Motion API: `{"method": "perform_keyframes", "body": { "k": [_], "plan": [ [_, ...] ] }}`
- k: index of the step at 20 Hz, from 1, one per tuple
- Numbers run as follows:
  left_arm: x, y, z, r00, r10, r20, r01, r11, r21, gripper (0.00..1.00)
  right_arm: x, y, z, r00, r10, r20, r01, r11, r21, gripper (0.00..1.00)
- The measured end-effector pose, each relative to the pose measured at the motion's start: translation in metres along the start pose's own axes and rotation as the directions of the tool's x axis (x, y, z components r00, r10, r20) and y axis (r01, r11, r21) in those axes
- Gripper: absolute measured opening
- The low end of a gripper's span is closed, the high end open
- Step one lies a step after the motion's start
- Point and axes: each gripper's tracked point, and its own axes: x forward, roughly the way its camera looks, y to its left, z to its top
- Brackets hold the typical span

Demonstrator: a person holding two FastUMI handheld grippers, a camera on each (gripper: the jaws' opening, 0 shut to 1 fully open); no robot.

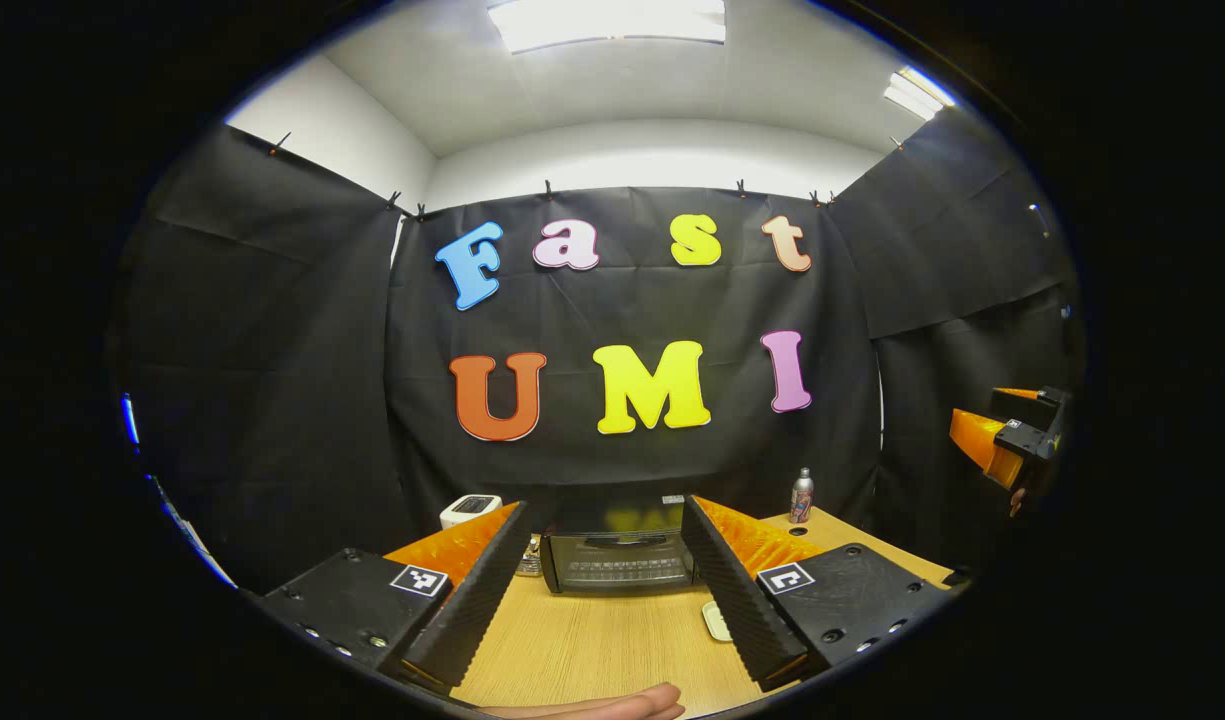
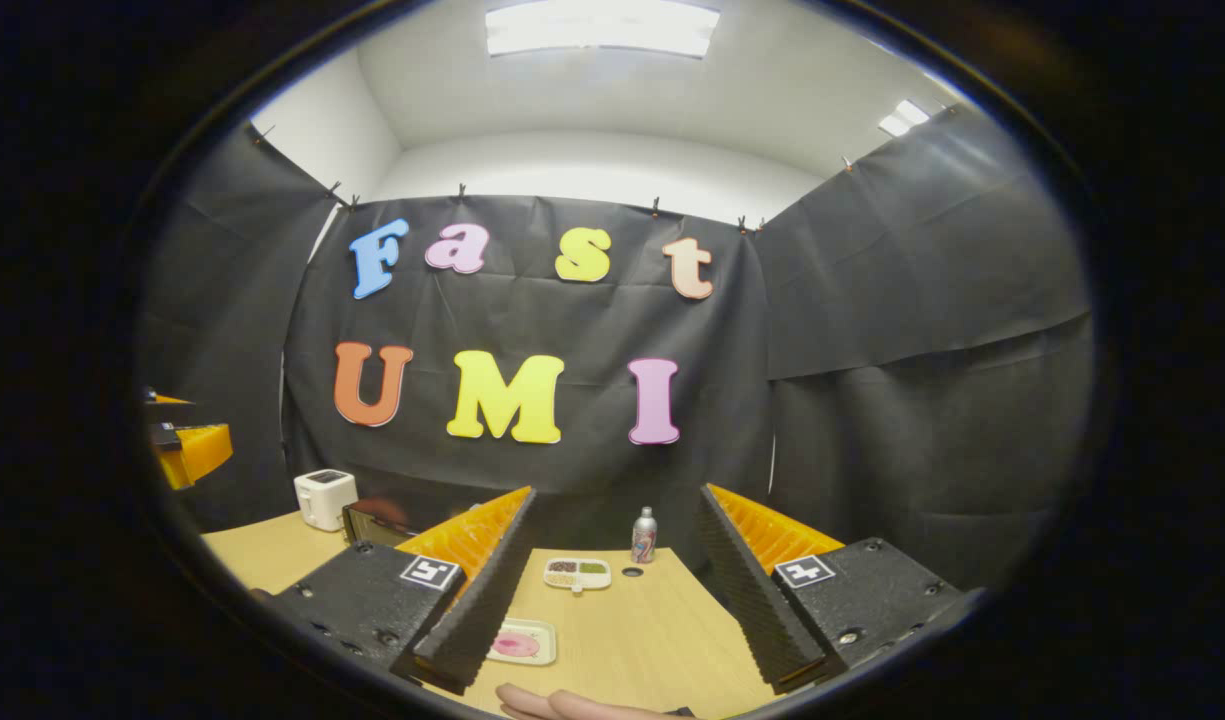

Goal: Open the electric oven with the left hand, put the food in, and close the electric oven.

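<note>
a: looking along the left gripper view first: the left gripper hangs above the wooden table with its jaws spread wide and nothing between them. the electric oven sits straight ahead at the far edge of the table, door closed, its handle a dark bar across the top of the glass. a white toaster stands to its left, a can to its right.

b: so how should the opening go?

a: my judgement is to keep the jaws parted, travel forward and a little down, centre them on that handle, then close and pull out and downward along the hinge arc rather than straight back. the oven looks light and could slide if yanked.

b: and the right gripper view?

a: the right gripper is also released, holding nothing. below it, near its left finger, lies a small tray with a pink food item. farther off sits a divided dish beside the can. the oven shows as a corner at the left, by the toaster.

b: so the food waits until the door is down.

a: yes, nothing is started yet.
</note>
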Motion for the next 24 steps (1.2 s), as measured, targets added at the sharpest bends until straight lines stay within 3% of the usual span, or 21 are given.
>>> {"method": "perform_keyframes", "body": {
  "k": [15,20,24],
  "plan": [
    [0.018,-0.004,-0.015,1.000,-0.004,-0.002,0.004,1.000,0.022,0.96,0.017,-0.001,-0.015,1.000,0.030,0.003,-0.030,0.999,0.022,0.96],
    [0.062,-0.014,-0.045,0.999,0.001,-0.052,0.000,1.000,0.020,0.96,0.041,-0.002,-0.041,0.998,0.056,-0.023,-0.055,0.998,0.028,0.96],
    [0.119,-0.026,-0.082,0.991,-0.037,-0.129,0.037,0.999,0.004,0.96,0.067,-0.012,-0.066,0.996,0.056,-0.070,-0.053,0.998,0.033,0.96]
  ]
}}
